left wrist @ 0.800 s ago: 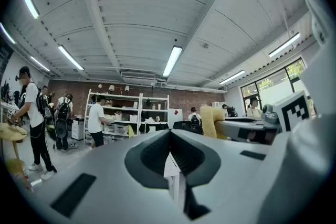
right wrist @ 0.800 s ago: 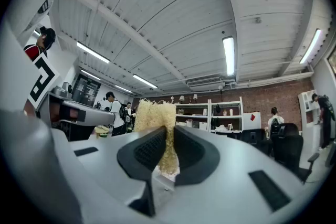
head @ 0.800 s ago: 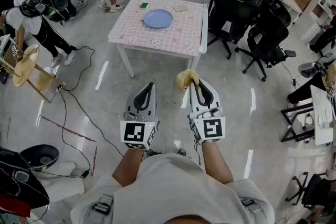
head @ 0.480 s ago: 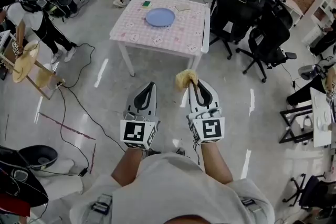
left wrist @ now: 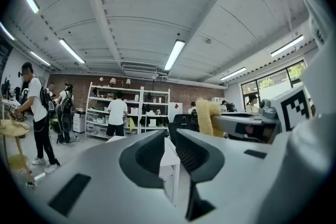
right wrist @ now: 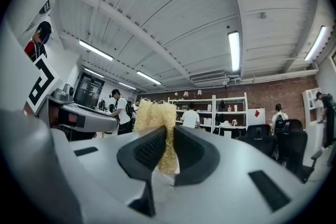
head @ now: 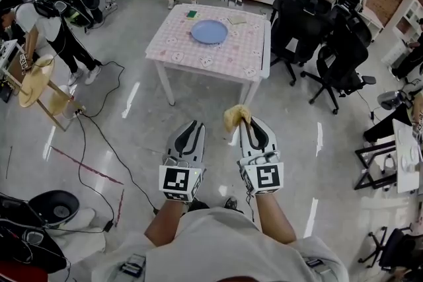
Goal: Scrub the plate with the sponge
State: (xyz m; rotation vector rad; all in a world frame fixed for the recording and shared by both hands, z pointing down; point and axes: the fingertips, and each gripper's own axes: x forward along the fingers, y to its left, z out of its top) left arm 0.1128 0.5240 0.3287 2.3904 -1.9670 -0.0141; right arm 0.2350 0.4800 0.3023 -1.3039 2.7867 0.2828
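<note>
The round pale-blue plate [head: 209, 31] lies flat near the far middle of the pink-checked table [head: 177, 49], well apart from the sponge. The pale-yellow fibrous sponge [right wrist: 154, 113] is pinched at its lower part between the jaws of the right tongs [right wrist: 167, 140], its frayed top standing above them.

One table [head: 177, 44], one blue plate [head: 209, 31], one yellow sponge [head: 234, 117], two tools [head: 195, 126] [head: 247, 123].

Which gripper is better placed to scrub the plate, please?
Right: the right gripper grips the sponge, while the left gripper stands empty, jaws slightly apart. The blue plate lies on the table ahead, far from both.
</note>
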